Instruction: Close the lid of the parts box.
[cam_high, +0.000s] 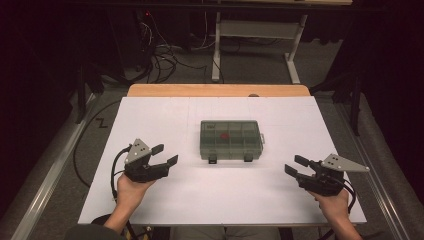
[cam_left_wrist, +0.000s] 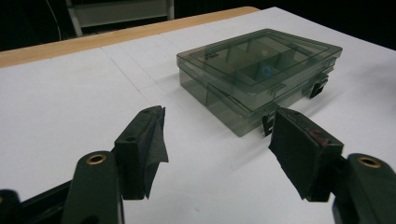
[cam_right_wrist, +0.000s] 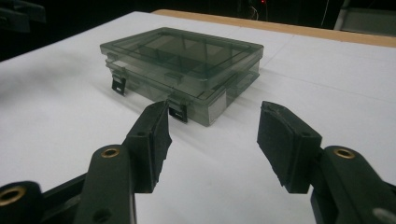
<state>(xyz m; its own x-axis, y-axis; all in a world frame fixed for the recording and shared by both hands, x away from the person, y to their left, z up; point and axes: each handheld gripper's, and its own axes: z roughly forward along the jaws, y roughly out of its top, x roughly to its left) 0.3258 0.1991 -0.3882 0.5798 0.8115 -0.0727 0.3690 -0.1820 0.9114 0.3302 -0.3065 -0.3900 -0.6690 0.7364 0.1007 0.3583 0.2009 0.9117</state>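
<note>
Smoky translucent compartment box (cam_high: 231, 140) flat at the middle of the white tabletop (cam_high: 150, 120), lid down, two black latches (cam_high: 212, 160) on its near side, toward six o'clock in the high view. Something small and red visible through the lid near the box's centre in that view; what it is cannot be told. Divider walls inside marking off several compartments.

Left gripper (cam_high: 164, 156) held in the left hand (cam_high: 131, 189) at about eight o'clock from the box, well apart from it, jaws spread wide with nothing between them, tips aimed toward two o'clock. Grey three-cornered plate on top, black cable looping back beside the wrist. Same gripper (cam_left_wrist: 219, 140) in the left gripper view: both black padded jaws apart over bare white surface, box (cam_left_wrist: 259, 70) lying beyond them toward one o'clock, one latch just past the right-hand jaw tip.

Right gripper (cam_high: 295, 166) in the right hand (cam_high: 334, 204) at about four o'clock from the box, also well clear of it, tips aimed toward ten o'clock. Jaws standing open and empty. In the right gripper view, gripper (cam_right_wrist: 212, 130) with pads apart, box (cam_right_wrist: 182, 63) ahead toward eleven o'clock, its near corner and one latch showing just beyond the gap.

Wooden strip (cam_high: 218, 90) along the far table edge at twelve o'clock.
</note>
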